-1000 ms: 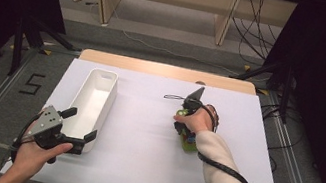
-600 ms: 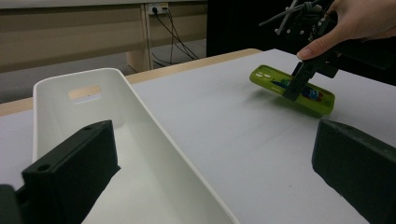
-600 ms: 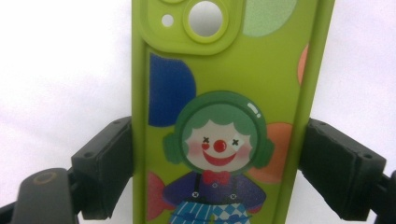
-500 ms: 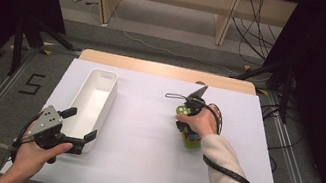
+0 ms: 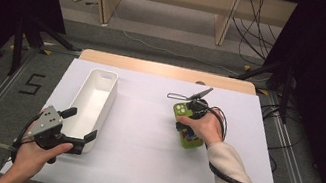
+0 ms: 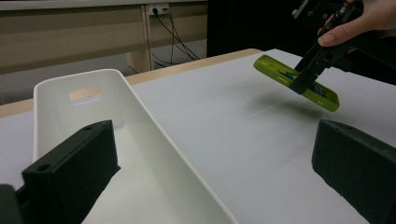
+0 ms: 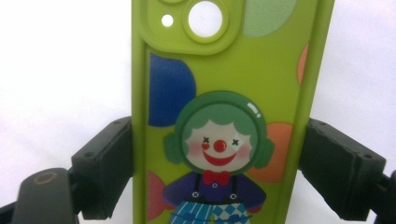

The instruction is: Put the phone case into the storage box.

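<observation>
A lime-green phone case (image 7: 229, 93) with a clown picture and a camera cut-out sits between the jaws of my right gripper (image 7: 217, 168), which press on its two long edges. In the high view that case (image 5: 181, 110) is right of the table's middle under my right gripper (image 5: 190, 121). From the left gripper view the case (image 6: 280, 77) hangs tilted above the sheet with a shadow beneath it. My left gripper (image 5: 80, 124) stands open at the near end of a long white bin (image 5: 109, 93). One jaw is over the bin's inside, the other over the sheet, with the bin wall (image 6: 154, 126) untouched between them.
A white sheet (image 5: 139, 158) covers the table, with a wooden strip (image 5: 165, 69) along the far edge. The bin is empty. Beyond the table are shelf legs and cables on the floor. Dark curtains stand at both sides.
My right gripper has risen a little with the phone case and drifted slightly right and away. The left gripper and the bin have stayed put.
</observation>
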The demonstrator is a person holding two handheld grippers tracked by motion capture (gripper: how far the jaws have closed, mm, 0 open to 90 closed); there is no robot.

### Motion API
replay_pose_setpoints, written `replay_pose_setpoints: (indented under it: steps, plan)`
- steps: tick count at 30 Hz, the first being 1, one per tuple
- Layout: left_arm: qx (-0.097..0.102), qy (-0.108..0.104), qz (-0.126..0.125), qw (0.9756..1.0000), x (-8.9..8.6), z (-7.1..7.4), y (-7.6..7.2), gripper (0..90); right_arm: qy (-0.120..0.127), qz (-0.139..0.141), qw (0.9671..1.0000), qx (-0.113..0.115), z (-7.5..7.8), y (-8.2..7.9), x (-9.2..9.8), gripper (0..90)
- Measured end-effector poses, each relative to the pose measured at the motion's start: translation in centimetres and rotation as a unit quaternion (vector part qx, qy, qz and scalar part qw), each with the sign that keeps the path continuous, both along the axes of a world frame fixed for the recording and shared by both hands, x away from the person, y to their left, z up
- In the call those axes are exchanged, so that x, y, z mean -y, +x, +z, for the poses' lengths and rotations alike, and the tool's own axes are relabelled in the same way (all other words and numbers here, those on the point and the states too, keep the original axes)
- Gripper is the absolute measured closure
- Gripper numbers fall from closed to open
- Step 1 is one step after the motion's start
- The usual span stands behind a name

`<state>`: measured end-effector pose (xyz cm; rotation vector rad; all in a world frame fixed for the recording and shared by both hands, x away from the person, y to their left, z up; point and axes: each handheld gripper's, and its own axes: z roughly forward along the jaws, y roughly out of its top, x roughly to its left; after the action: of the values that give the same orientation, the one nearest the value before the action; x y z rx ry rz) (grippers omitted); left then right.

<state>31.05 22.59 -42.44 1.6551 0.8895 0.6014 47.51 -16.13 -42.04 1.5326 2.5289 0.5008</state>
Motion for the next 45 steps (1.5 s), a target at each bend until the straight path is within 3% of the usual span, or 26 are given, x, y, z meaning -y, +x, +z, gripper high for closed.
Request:
replay_pose_setpoints:
  steps: [9,16,20,27,39,45]
  plan:
    - [0.0,0.0,0.001,1.0,0.0,0.0,0.0,0.0,0.04,0.025,0.998,0.041,0.1,-1.3,0.5,16.5]
    - [0.001,0.0,0.002,1.0,-0.1,0.0,0.0,0.0,0.066,0.052,0.9932,0.08,-0.1,-2.2,0.9,16.5]
    - [0.001,-0.001,0.003,1.0,-0.1,0.0,0.0,0.0,0.082,0.066,0.9886,0.108,0.2,-2.7,1.0,16.4]
    - [0.0,0.0,0.003,1.0,-0.1,0.0,0.0,0.0,0.108,0.097,0.9763,0.16,0.5,-3.6,1.4,16.4]
    - [0.001,-0.001,0.004,1.0,-0.1,0.0,0.0,0.0,0.156,0.13,0.9594,0.196,0.7,-5.3,1.6,16.4]
    - [0.001,0.001,0.004,1.0,-0.1,0.0,0.0,0.0,0.169,0.142,0.9541,0.203,0.6,-5.9,1.6,16.4]
